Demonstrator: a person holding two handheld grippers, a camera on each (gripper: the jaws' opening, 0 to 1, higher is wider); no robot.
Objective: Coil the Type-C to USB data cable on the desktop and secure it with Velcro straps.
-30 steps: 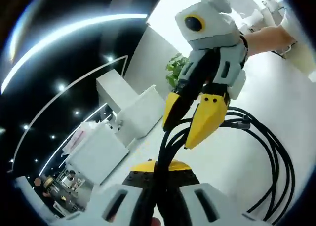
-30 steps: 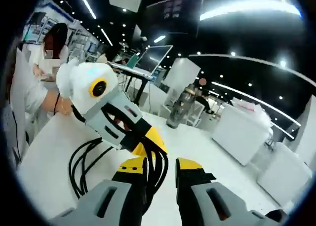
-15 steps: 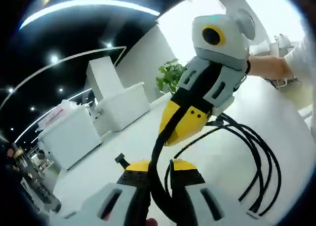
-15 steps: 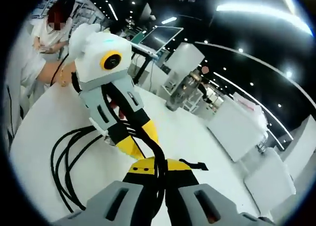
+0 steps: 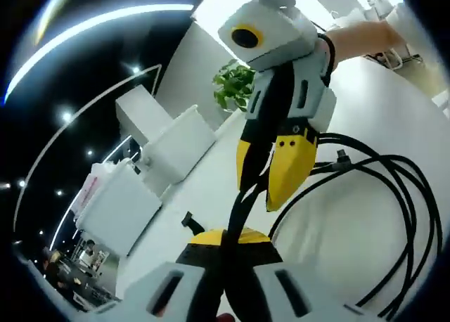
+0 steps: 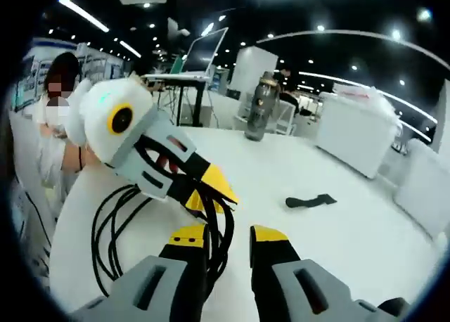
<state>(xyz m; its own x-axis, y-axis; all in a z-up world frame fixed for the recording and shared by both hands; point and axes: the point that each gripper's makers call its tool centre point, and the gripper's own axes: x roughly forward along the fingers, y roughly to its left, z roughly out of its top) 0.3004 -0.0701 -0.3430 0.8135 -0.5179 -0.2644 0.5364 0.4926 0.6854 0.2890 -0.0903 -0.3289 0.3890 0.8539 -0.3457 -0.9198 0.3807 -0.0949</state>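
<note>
The black cable (image 5: 394, 195) lies in loose loops on the white table (image 5: 351, 237), with one gathered bunch lifted off the surface where both grippers meet it. In the left gripper view the left gripper (image 5: 228, 236) has its yellow-tipped jaws closed on that bunch, the strands running up between them. The right gripper (image 5: 271, 178) comes in from above in that view with its jaws parted, straddling the same strands without pinching them. The right gripper view agrees: the right gripper (image 6: 228, 234) stands open with a clear gap between its tips, the cable (image 6: 112, 230) passing just beside its left jaw, not inside it.

The cable looks light and limp but springy (several turns already bulge outward unevenly), so I judge it will fan open if released. The best hold is across all strands together at the bunched neck, close to where the left gripper has them; a grip on a single strand would let the others slip.

The short black Velcro strap (image 6: 307, 201) lies flat on the bare table, well apart from the coil, toward the far edge near a dark bottle (image 6: 256, 118); the right gripper view shows this plainly, while the left gripper view gives only a small dark end of it (image 5: 188, 222) beside its own jaws. The left gripper view instead shows the wide sweep of the loops and a connector end (image 5: 342, 157) among them. A green plant (image 5: 232, 86) stands beyond the table.
</note>
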